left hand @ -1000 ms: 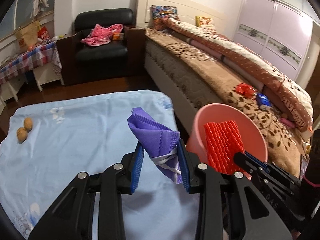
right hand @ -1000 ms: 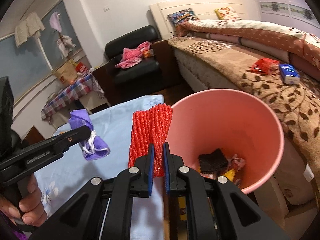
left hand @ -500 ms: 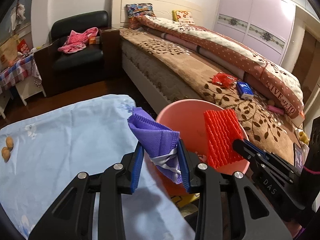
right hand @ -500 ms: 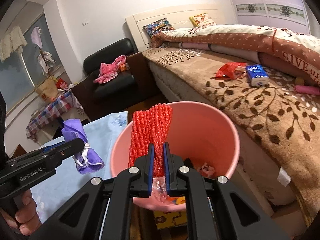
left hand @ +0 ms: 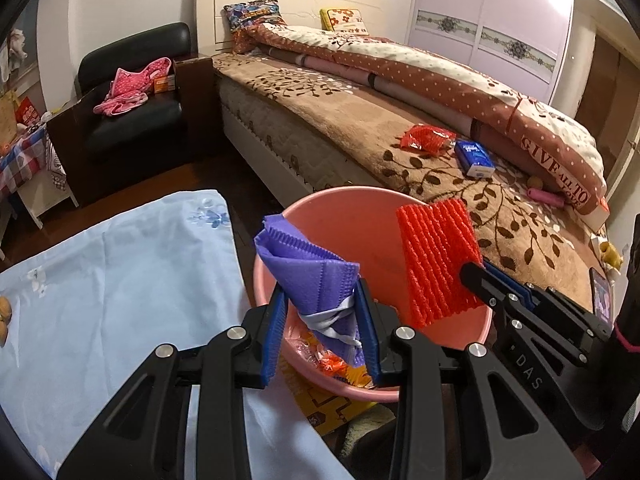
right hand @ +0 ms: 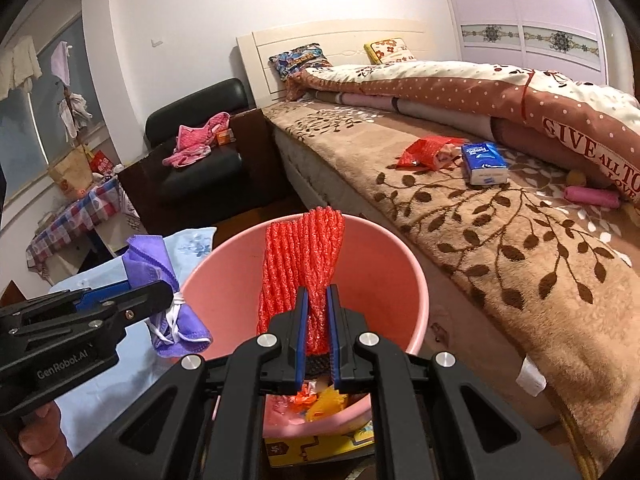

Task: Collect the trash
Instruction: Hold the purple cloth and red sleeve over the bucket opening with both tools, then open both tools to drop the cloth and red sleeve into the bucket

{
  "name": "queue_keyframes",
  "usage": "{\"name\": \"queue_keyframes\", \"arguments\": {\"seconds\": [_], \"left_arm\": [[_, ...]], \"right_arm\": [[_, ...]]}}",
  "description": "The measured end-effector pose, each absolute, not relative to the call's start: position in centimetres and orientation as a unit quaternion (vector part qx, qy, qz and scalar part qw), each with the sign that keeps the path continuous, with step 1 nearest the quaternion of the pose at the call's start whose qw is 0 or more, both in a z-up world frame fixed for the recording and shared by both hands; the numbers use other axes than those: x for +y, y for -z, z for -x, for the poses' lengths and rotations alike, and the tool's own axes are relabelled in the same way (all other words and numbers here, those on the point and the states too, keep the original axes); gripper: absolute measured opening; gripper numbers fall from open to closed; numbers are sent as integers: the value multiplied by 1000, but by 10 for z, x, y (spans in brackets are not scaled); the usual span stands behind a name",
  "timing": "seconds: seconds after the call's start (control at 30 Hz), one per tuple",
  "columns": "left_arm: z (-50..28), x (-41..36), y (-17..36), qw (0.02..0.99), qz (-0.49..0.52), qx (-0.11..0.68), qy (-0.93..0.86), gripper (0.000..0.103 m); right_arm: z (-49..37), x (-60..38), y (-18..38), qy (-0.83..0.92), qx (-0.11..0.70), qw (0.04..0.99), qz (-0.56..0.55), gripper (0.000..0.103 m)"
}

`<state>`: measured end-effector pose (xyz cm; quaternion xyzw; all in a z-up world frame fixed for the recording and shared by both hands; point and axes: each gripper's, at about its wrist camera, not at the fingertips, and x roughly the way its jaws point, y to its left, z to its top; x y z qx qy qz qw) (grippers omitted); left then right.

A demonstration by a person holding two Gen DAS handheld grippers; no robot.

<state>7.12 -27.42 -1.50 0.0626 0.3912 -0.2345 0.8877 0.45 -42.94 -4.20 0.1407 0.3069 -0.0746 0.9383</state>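
With the left gripper pinching the folded purple face mask and the right gripper pinching the red foam fruit net, both over the near round pink plastic bin, spreading the jaws only once each piece hangs well inside the rim should drop them cleanly.

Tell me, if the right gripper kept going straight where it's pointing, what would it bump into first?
Probably the pink bin: the right gripper, shut on the red foam net, points down into its opening, likely toward the inner wall or the trash inside. Depth is uncertain.
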Motion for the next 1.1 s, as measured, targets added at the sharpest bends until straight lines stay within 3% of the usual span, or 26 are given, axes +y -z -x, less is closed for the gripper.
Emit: {"name": "queue_keyframes", "arguments": {"seconds": [0.83, 1.1], "left_arm": [[-79, -299, 36, 873, -86, 414, 243, 37], [-81, -296, 38, 866, -74, 430, 246, 39]], "right_arm": [[-14, -437, 59, 75, 327, 932, -136, 10], [-14, -438, 60, 74, 329, 931, -139, 20]]}}
